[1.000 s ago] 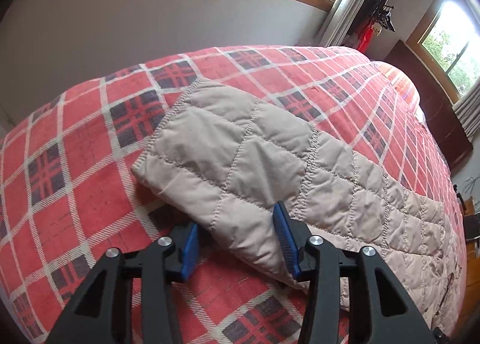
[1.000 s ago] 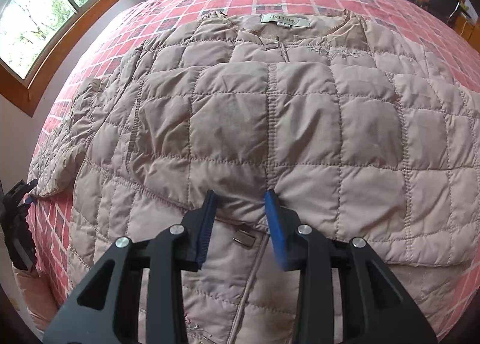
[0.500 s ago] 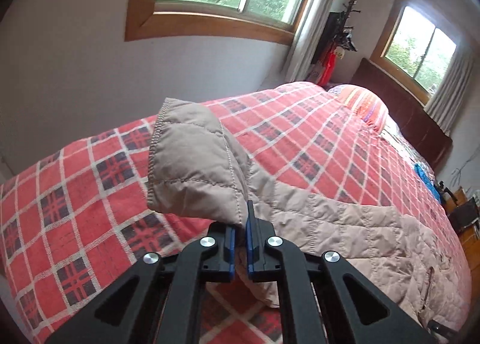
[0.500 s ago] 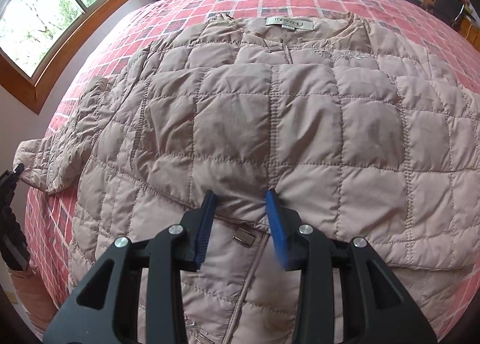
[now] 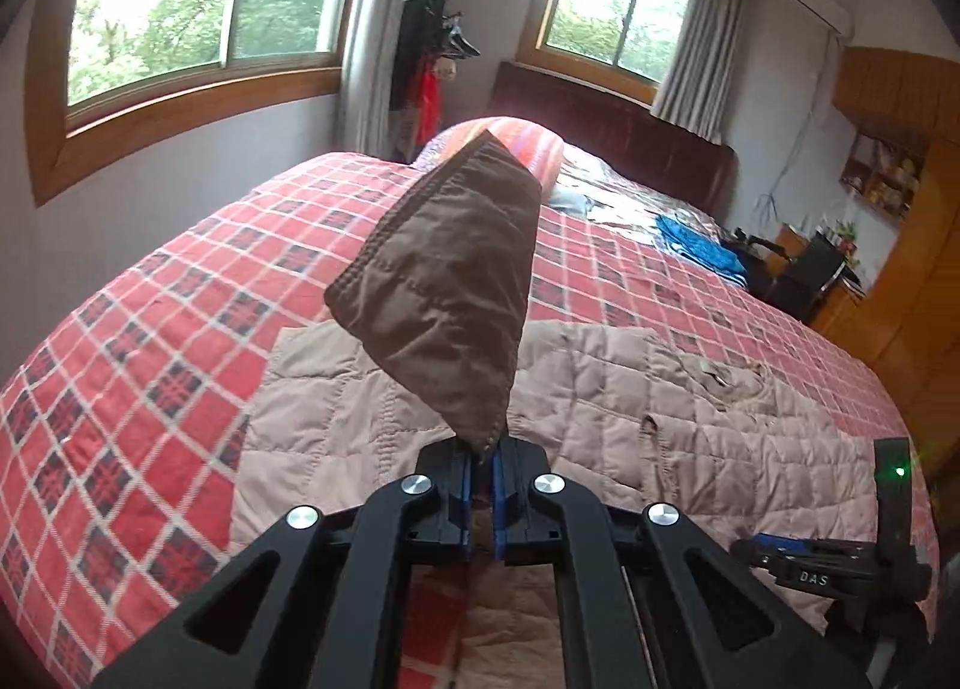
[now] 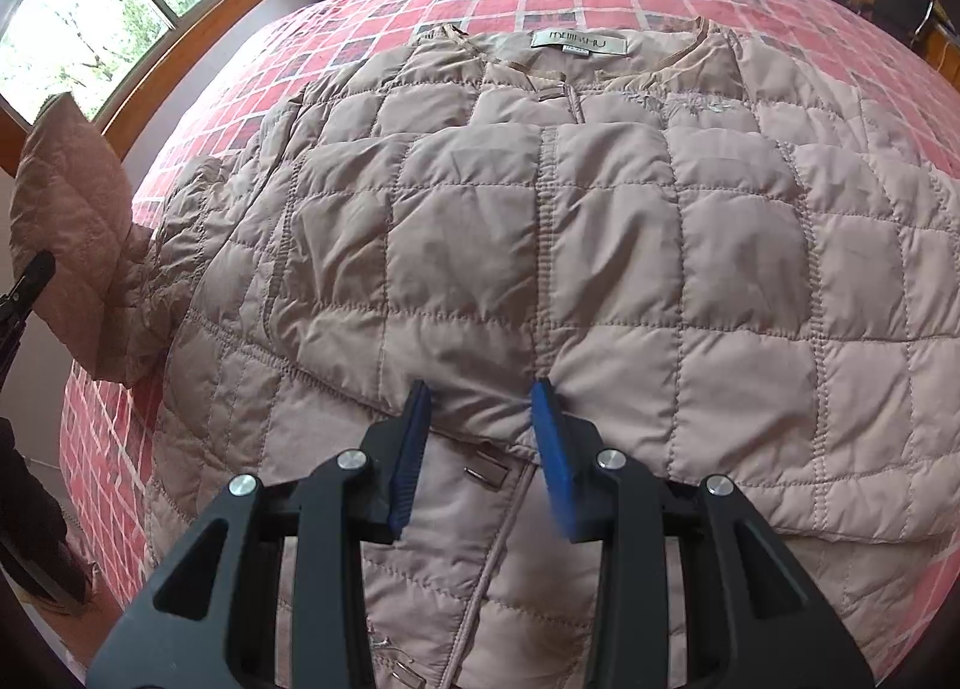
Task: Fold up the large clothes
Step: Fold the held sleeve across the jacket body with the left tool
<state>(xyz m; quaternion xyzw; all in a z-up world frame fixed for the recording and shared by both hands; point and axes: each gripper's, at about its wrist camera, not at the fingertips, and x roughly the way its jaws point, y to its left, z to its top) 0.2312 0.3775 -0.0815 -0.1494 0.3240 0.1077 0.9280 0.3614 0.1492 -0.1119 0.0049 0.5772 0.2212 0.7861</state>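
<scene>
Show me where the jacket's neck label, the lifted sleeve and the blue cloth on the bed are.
neck label (image 6: pixel 579 42), right wrist view, middle of the tag.
lifted sleeve (image 5: pixel 450 293), left wrist view, middle of the raised cuff.
blue cloth (image 5: pixel 699 248), left wrist view, its centre.

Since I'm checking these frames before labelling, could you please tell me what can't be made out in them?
- Jacket hem: cut off by the right wrist view's bottom edge and hidden behind the right gripper.
- Sleeve cuff held in the left gripper: backlit in the left wrist view, so its quilting is dark; the pinched edge is hidden between the pads.
- Collar label: lettering too small to read.
- Blue cloth: too far to identify.
</scene>
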